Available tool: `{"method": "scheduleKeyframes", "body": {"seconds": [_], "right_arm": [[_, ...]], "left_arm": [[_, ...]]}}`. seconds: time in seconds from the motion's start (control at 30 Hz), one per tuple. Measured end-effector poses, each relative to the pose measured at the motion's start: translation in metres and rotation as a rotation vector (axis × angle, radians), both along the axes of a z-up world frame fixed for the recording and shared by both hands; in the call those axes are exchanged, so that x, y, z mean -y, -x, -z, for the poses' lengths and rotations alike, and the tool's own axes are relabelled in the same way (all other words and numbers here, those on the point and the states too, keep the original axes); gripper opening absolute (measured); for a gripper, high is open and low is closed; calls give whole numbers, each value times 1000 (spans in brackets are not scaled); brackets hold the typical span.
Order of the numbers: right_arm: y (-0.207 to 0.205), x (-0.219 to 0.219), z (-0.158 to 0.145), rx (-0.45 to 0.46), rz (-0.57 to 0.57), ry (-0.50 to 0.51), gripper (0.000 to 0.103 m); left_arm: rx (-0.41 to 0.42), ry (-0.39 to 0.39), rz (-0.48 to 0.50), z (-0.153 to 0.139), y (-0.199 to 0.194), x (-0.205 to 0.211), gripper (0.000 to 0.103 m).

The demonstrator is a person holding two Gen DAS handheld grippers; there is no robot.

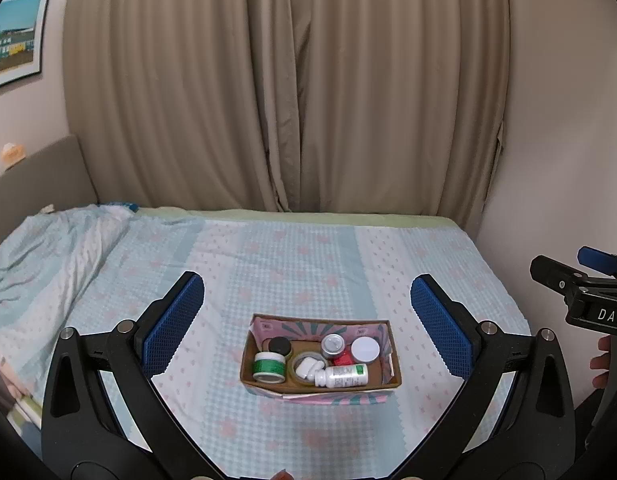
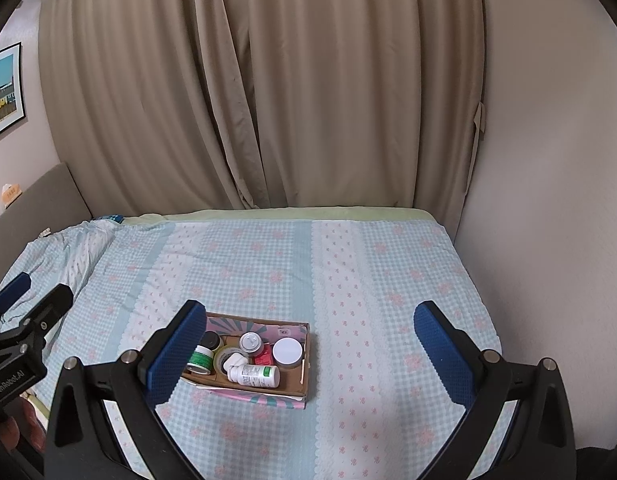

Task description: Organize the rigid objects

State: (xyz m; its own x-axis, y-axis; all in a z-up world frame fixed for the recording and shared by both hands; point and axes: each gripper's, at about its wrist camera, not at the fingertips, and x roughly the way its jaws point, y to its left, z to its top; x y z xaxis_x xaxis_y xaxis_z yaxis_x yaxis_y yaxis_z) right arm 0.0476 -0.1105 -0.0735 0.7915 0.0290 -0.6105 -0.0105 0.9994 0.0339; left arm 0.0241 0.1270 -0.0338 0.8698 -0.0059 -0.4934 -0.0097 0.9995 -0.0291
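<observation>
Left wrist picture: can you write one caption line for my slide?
Open left gripper hovers above a cardboard box of jars and bottles on the checkered bedspread.

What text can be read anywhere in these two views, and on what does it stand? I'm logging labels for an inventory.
"DAS": white letters on the right tool's black body, cut off by the frame edge.
"GenRobot.AI": on the left tool's black body.
White bottle lying in the cardboard box: printed label, too small to read.
Green-banded jar: no legible text.
Framed picture on the wall: no readable words.
</observation>
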Motion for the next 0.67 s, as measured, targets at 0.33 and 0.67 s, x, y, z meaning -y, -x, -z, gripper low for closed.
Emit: {"method": "scheduleKeyframes", "body": {"seconds": [0.33,0.67], "right_arm": [[-3,3,0,0,-4,2,103],[-6,5,0,-12,-2,1,103]], "left_arm": [[38,12,-37,-4,-2,-8,103],[16,21,-79,5,-10,-20,103]]}}
